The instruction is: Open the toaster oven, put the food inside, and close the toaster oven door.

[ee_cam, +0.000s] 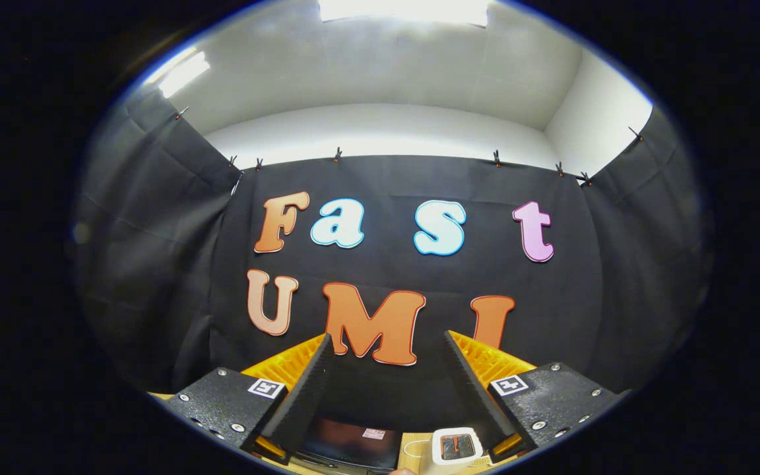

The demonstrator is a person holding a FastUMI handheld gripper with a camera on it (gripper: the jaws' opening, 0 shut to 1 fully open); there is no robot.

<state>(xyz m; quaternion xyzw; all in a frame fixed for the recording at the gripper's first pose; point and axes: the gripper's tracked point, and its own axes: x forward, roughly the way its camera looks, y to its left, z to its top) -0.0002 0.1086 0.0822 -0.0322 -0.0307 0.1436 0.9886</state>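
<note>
Gripper (pixel 386 343) raised high, aimed at black cloth wall (pixel 156 264), lower centre of frame. Fingers (pixel 307 389) spread wide apart, nothing between them. Far below, at bottom centre between finger bases: dark toaster oven (pixel 352 441) on wooden table (pixel 416 441), small white toaster-like object (pixel 456 448) just right of it. Food not identifiable.

Your gripper (pixel 388 346) points up and forward, well above the tabletop. Its two black, ribbed fingers (pixel 304 396) stand wide apart, jaws spread, with nothing between them. You grip nothing; both fingers hang free in the air, touching no object.
</note>
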